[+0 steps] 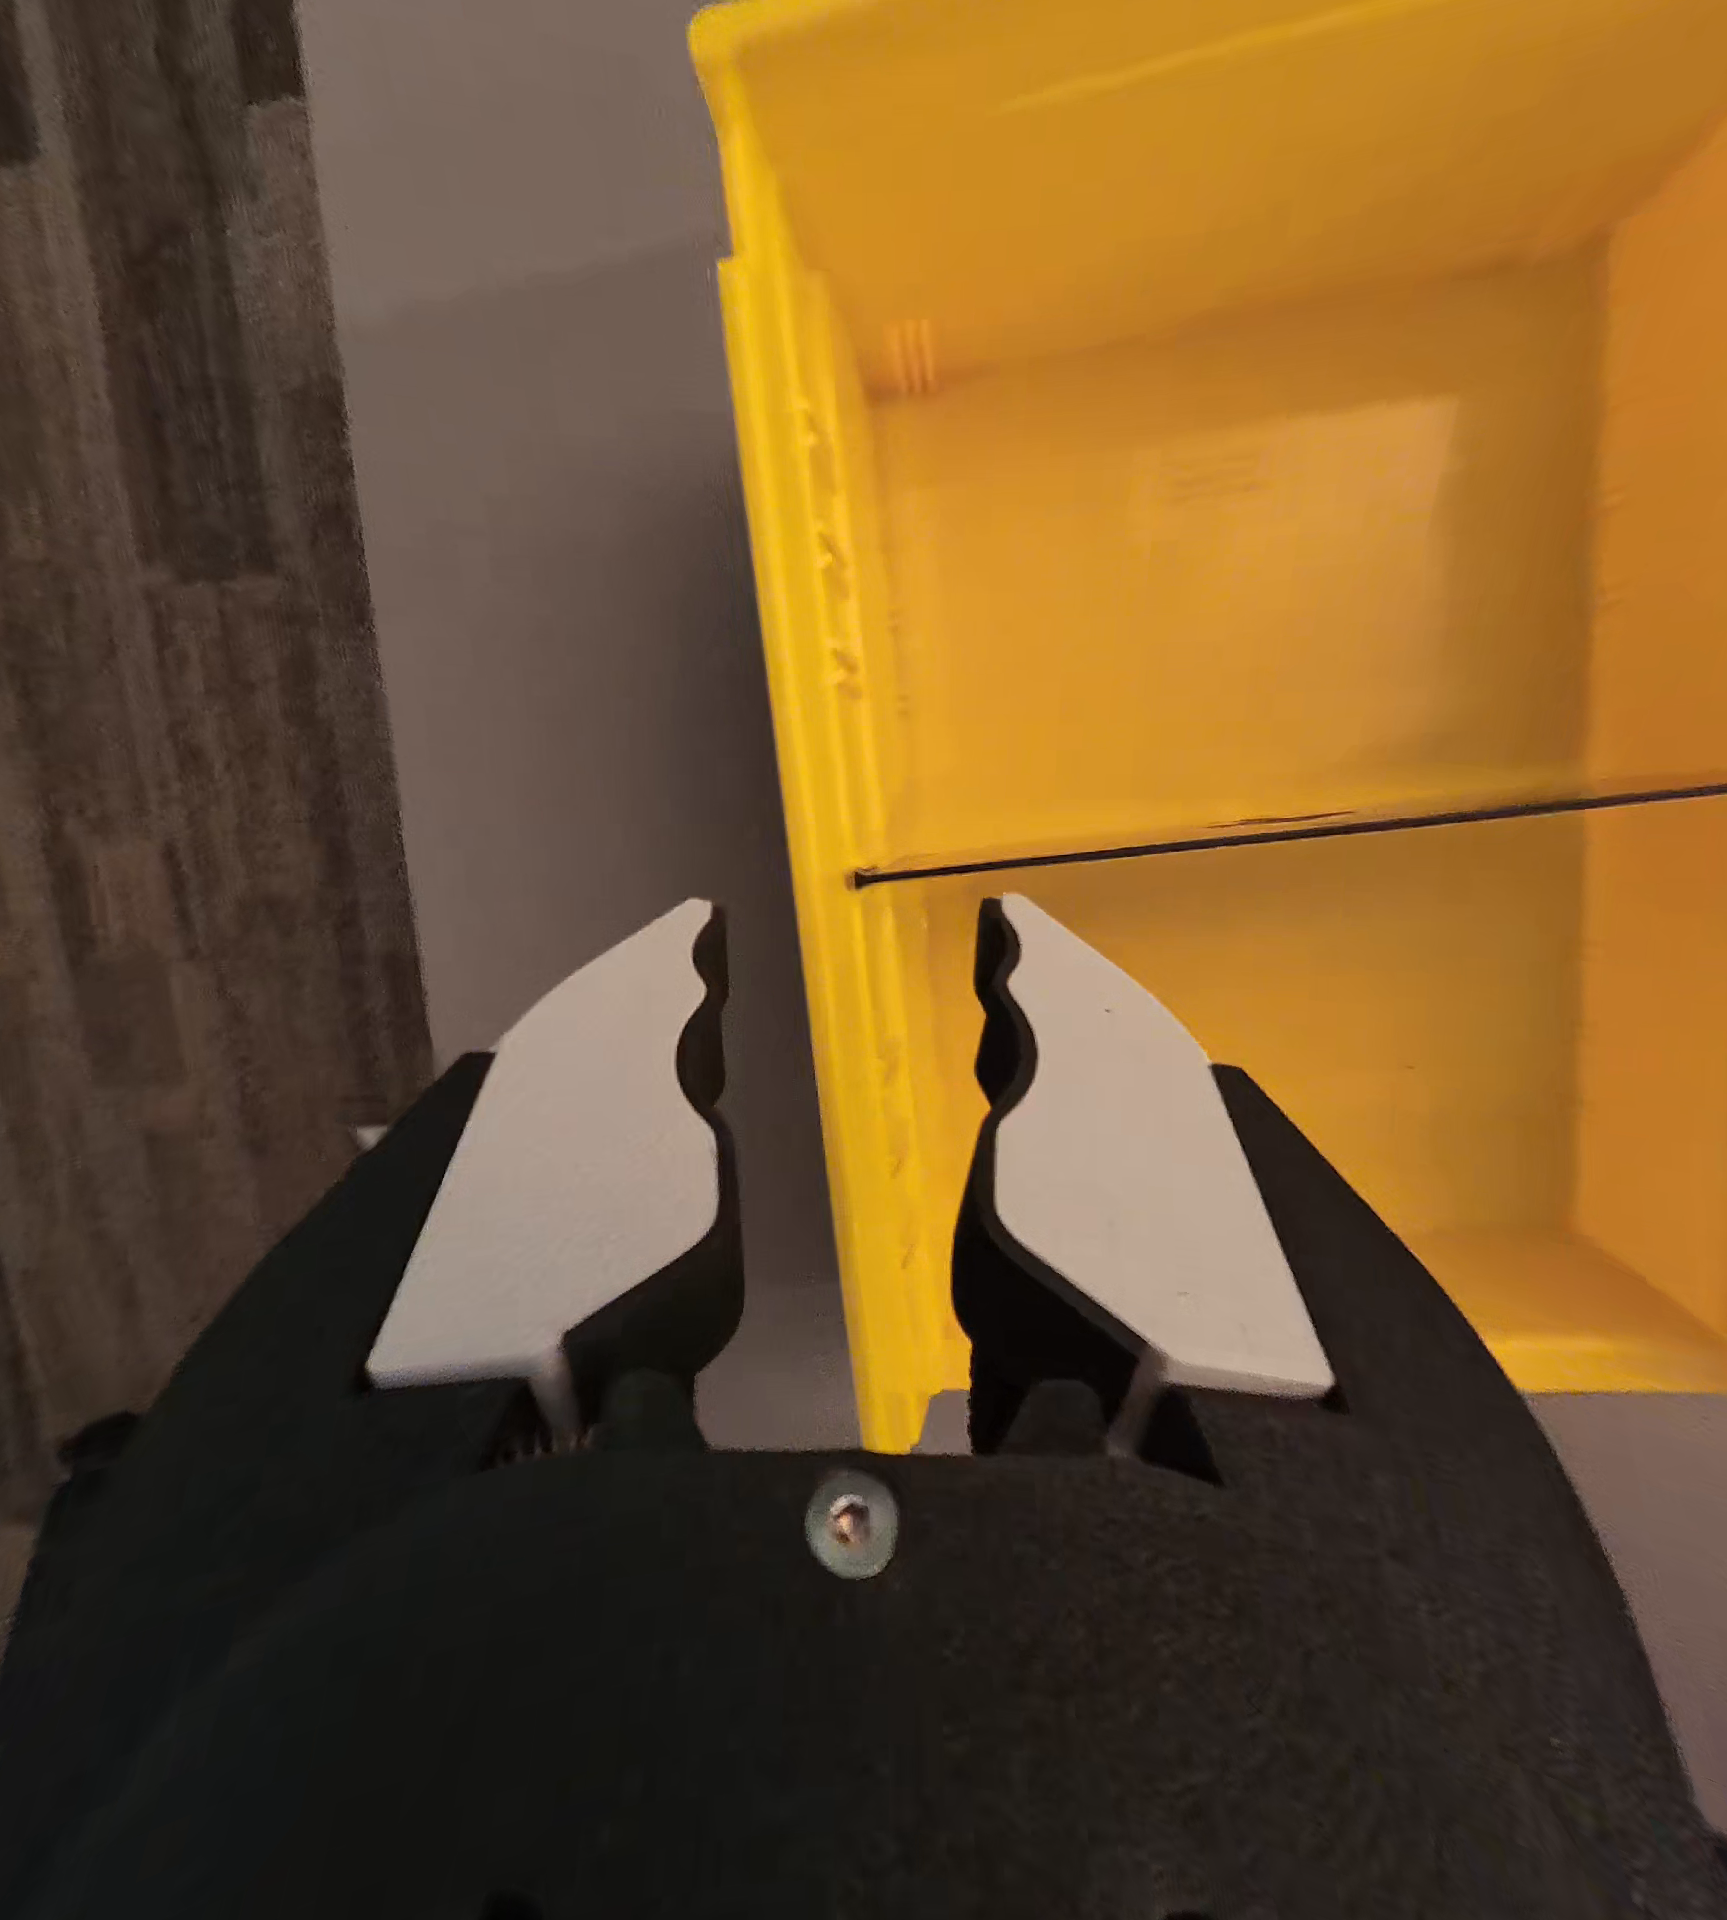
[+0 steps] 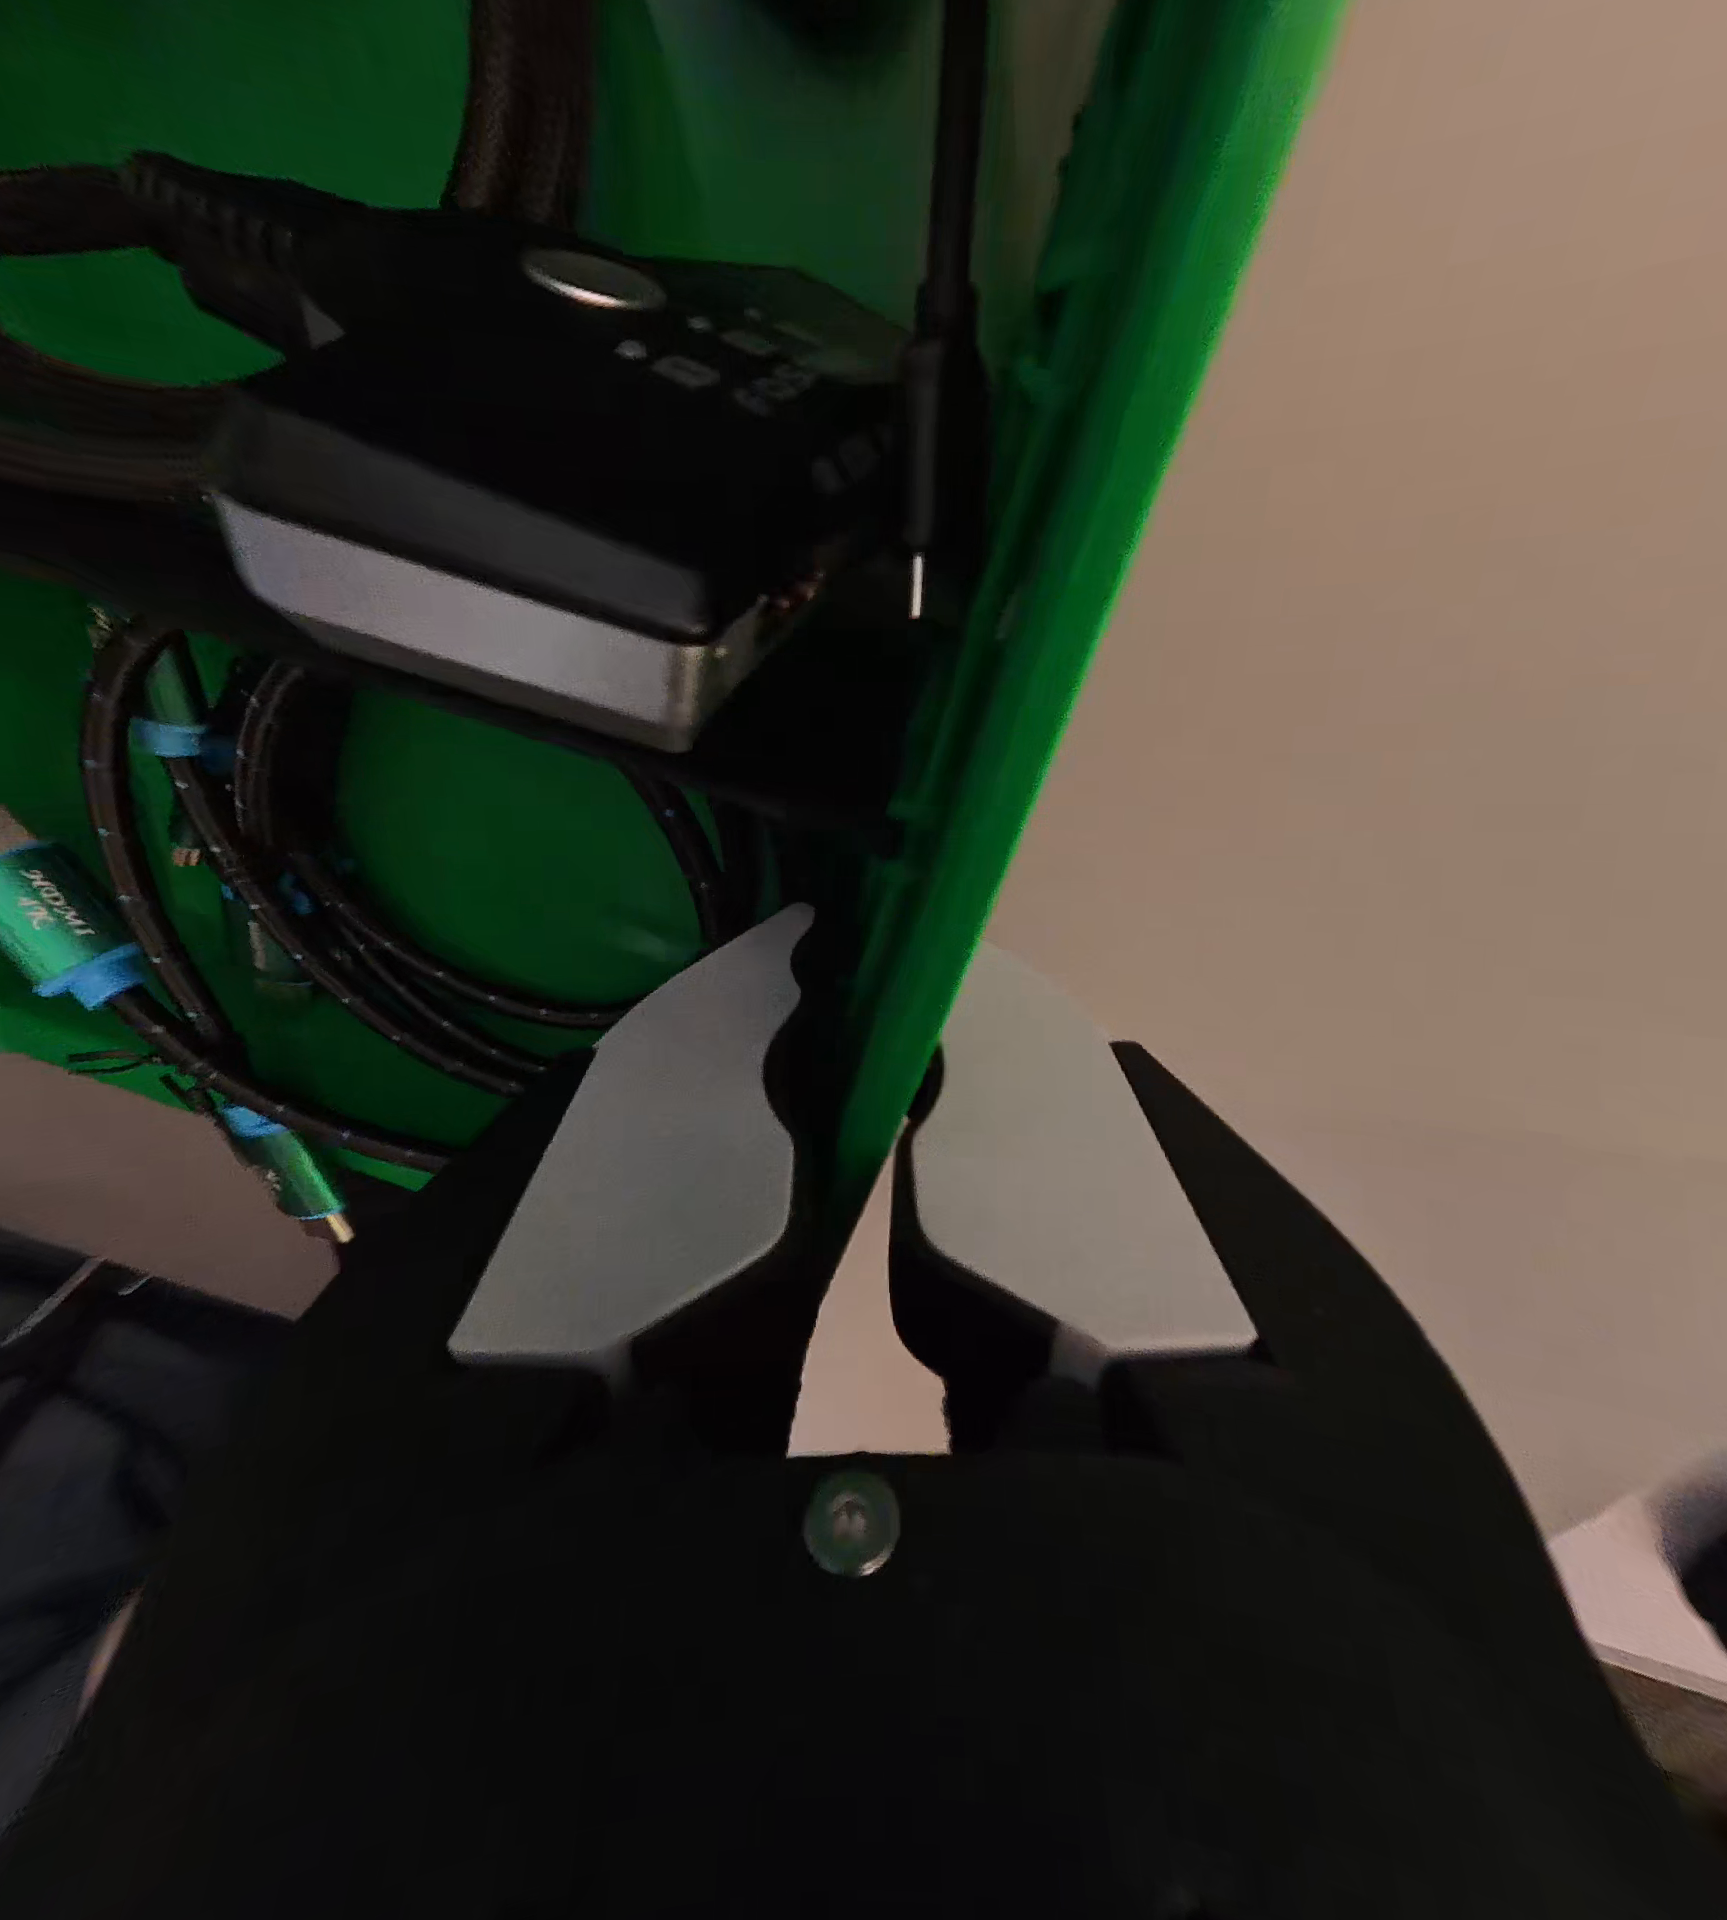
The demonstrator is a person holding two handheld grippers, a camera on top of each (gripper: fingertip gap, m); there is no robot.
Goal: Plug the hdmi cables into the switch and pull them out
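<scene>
The HDMI switch (image 2: 547, 416), black on top with a silver side, lies in a green bin (image 2: 1098, 416). Black braided cables (image 2: 59, 208) run to its left end, and a thin black cable (image 2: 942, 208) hangs by its right end. A coiled black HDMI cable (image 2: 402, 987) with teal plugs (image 2: 28, 904) lies below the switch. My right gripper (image 2: 885, 935) is shut on the green bin's right wall; its right fingertip is hidden behind the wall. My left gripper (image 1: 848, 914) is open and straddles the left wall of an empty yellow bin (image 1: 1254, 623).
A thin black divider (image 1: 1358, 826) crosses the yellow bin. The bin stands on a grey tabletop (image 1: 547, 623), with dark carpet (image 1: 111, 623) beyond the table's left edge. A blurred white object with a dark opening (image 2: 1721, 1558) sits at the lower right of the right wrist view. Tip to tip, the grippers are about 80 cm apart.
</scene>
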